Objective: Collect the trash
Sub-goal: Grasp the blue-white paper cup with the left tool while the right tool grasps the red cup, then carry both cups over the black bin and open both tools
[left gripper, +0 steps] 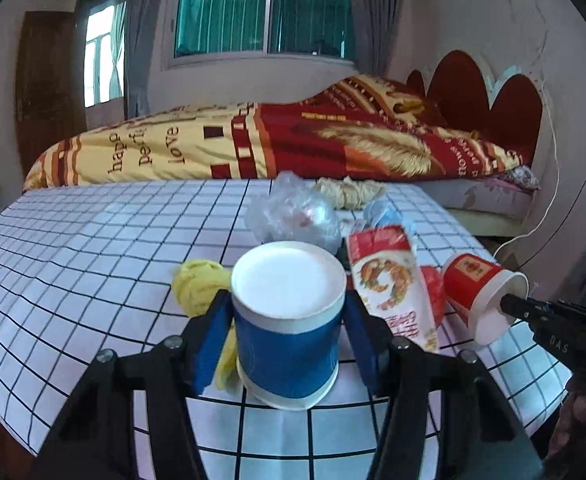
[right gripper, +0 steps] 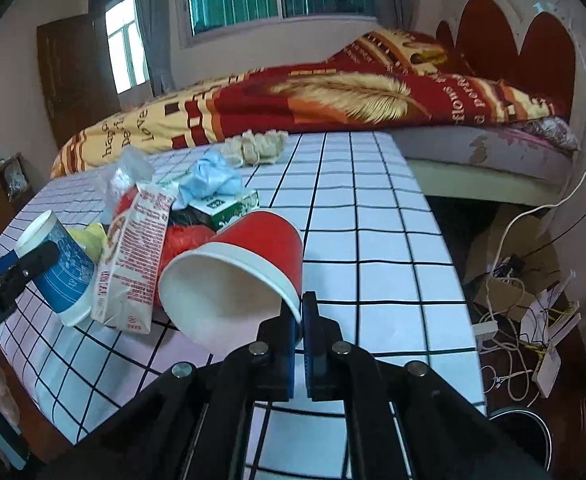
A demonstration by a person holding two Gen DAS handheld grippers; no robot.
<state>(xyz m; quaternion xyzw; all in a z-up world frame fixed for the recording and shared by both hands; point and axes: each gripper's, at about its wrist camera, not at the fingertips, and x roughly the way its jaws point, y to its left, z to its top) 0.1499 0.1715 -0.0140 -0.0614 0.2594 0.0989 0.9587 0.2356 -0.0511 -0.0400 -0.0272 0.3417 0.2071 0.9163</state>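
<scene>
I'm clamping my left gripper around the upside-down blue cup on the checked table, pads squeezing both sides, while my right gripper is pinching the tipped red cup by its rim, readying both for lifting clear of the litter pile.

Each gripper is black with two blue pads. The left gripper has thick black arms that spread out like a fork, and four round silver screws sit on them. The right gripper has the same black arms and four silver screws behind its blue pads. Seen from the side, each gripper ends in a long black finger with small white letters printed behind it.
</scene>
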